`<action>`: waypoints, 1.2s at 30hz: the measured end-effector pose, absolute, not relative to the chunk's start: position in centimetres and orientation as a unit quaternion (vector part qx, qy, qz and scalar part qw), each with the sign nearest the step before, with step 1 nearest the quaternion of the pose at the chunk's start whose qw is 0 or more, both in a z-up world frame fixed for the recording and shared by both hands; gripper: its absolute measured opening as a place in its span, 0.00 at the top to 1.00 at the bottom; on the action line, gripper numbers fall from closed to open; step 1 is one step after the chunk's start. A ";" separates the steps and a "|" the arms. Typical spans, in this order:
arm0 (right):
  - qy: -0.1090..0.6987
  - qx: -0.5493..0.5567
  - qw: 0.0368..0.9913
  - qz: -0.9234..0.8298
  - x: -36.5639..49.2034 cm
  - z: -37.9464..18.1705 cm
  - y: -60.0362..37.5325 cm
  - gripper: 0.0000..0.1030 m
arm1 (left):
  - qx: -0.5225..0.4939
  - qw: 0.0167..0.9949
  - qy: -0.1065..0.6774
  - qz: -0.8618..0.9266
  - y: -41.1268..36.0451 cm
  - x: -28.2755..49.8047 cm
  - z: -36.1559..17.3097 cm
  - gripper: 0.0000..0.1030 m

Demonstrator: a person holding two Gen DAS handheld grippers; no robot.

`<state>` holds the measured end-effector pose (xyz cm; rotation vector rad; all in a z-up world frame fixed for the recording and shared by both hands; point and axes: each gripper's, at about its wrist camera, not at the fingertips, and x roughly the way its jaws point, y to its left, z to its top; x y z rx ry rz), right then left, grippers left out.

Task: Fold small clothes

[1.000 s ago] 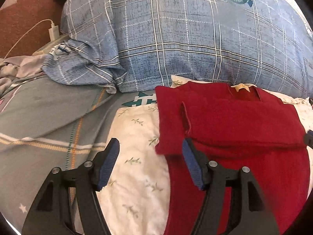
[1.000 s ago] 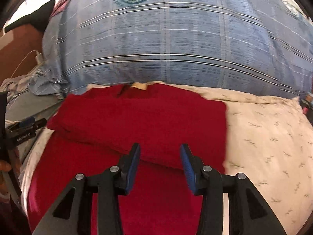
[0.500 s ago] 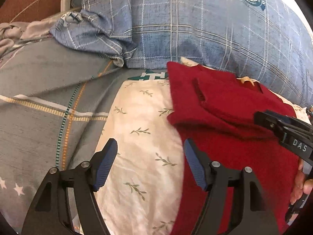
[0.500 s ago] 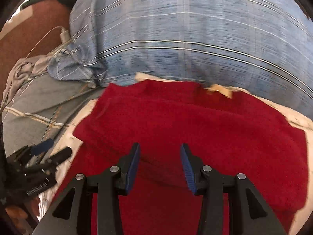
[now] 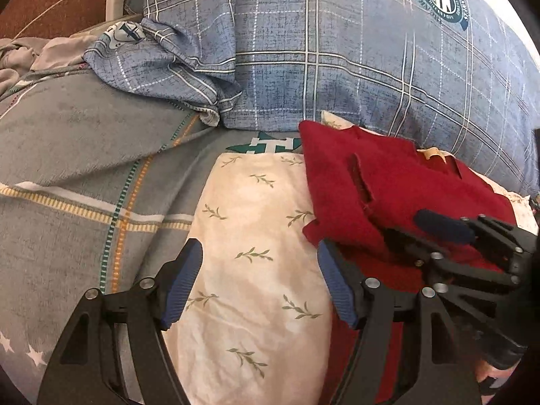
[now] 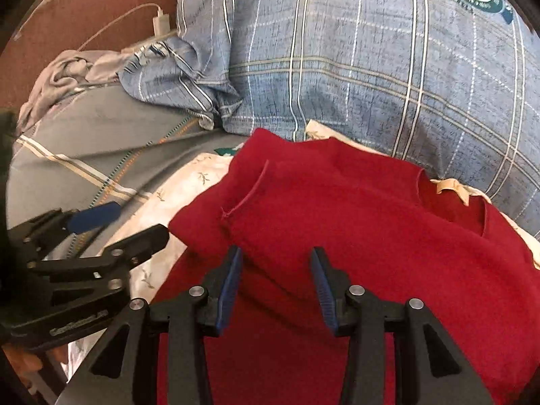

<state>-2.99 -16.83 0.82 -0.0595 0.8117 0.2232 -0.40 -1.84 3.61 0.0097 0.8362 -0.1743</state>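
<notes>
Red top (image 6: 354, 236) spread on leaf-print pillow (image 5: 256, 236), collar end toward plaid pillow (image 5: 337, 50), upper part folded down over lower part, sleeve edge turned up along the fold. Pale label (image 6: 452, 187) showing at the neckline.

Left gripper (image 5: 260, 283) held over the leaf-print pillow, just beside the top's left edge; fingers (image 5: 182, 280) spread wide, nothing between them, right pad close to the red cloth's corner.

Right gripper (image 6: 275, 287) poised over the top, at the folded edge; fingers (image 6: 229, 283) parted at a middling gap, no cloth caught between them. Contact with the cloth under the tips impossible to judge.

Grey striped blanket (image 5: 84, 168) left of the top. White charger (image 5: 113, 3) and cable beyond the plaid pillow's left corner, against a brown backing.
</notes>
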 end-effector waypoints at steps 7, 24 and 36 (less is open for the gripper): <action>0.382 -0.040 0.916 0.112 -3.1 1.5 -16.4 0.93 | -0.006 0.914 0.399 -0.078 -0.9 -0.3 4.2 0.32; 0.339 0.072 0.937 0.046 -10.5 5.3 -26.1 0.53 | -0.004 0.919 0.383 -0.094 -1.4 -1.1 4.7 0.32; 0.386 0.057 0.907 -0.160 -16.3 2.6 -37.0 0.72 | 0.032 0.913 0.390 -0.118 -3.3 -3.2 3.9 0.32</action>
